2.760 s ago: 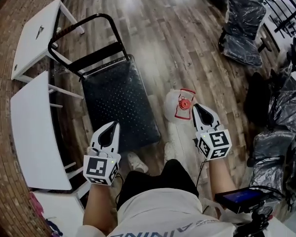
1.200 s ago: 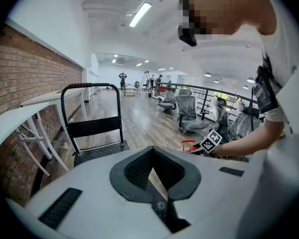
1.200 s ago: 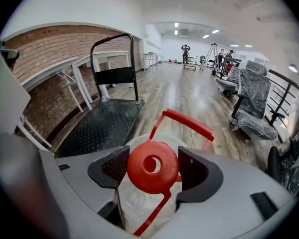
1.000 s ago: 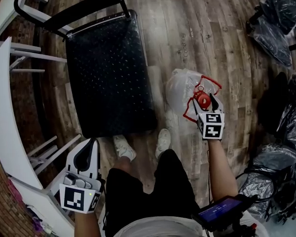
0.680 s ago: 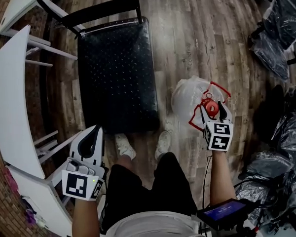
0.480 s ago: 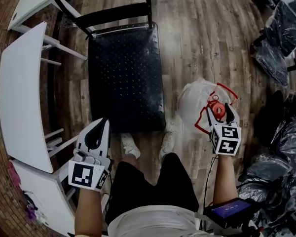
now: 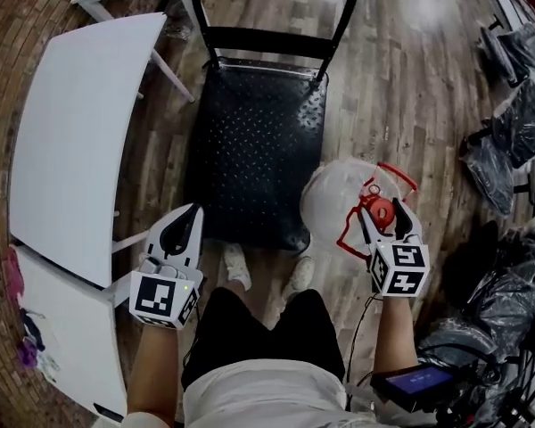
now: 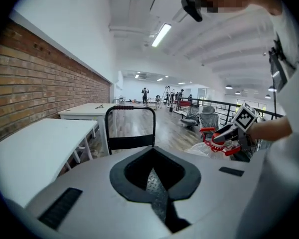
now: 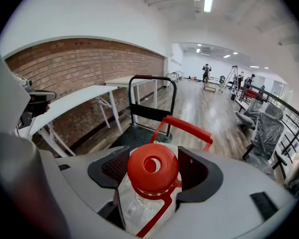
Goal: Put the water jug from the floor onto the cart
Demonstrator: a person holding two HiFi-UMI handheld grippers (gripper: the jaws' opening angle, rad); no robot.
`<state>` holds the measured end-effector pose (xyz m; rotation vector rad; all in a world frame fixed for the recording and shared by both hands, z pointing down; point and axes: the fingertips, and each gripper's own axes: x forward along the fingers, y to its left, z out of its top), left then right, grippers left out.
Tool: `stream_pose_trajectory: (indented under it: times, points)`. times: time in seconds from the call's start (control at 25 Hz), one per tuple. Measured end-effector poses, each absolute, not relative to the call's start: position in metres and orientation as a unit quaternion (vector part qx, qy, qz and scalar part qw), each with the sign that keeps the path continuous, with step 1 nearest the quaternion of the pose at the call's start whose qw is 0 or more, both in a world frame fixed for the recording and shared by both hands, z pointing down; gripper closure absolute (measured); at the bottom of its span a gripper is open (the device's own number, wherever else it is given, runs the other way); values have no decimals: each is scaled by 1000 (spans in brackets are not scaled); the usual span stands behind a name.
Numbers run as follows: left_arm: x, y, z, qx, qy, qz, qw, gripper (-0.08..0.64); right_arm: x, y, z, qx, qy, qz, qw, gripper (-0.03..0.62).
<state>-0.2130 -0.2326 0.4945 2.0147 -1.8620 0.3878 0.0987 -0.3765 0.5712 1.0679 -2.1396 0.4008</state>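
So far you have the first half in hand: your right gripper is clamped on the neck of the water jug, its jaws standing either side of the red cap. The jug reads as lifted clear of the floor rather than resting on it, though that is a judgement from the way it hangs below your grip. It sits just right of centre in the head view, its clear body overlapping the lower right corner of the cart, whose black studded deck is bare. Whether the jug is above the deck or only beside its edge I cannot tell from these views. What is left is to carry it over the deck, set it down upright and let go. Your left gripper is at the lower left, jaws closed together on nothing, close to the cart's near edge and taking no part in the carry. As for writing, there is little to report. The jug carries no label that shows and the cart bears no brand. The cubes on both grippers have only black-and-white square markers, and the lit screen at the lower right is too small to read.
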Motion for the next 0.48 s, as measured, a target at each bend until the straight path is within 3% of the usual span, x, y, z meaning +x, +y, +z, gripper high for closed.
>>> stream_pose_trajectory:
  times: [0.48]
  points:
    - [-288, -151, 516, 653, -711, 115, 233, 559, -111, -365, 621, 282, -877, 131, 366, 284]
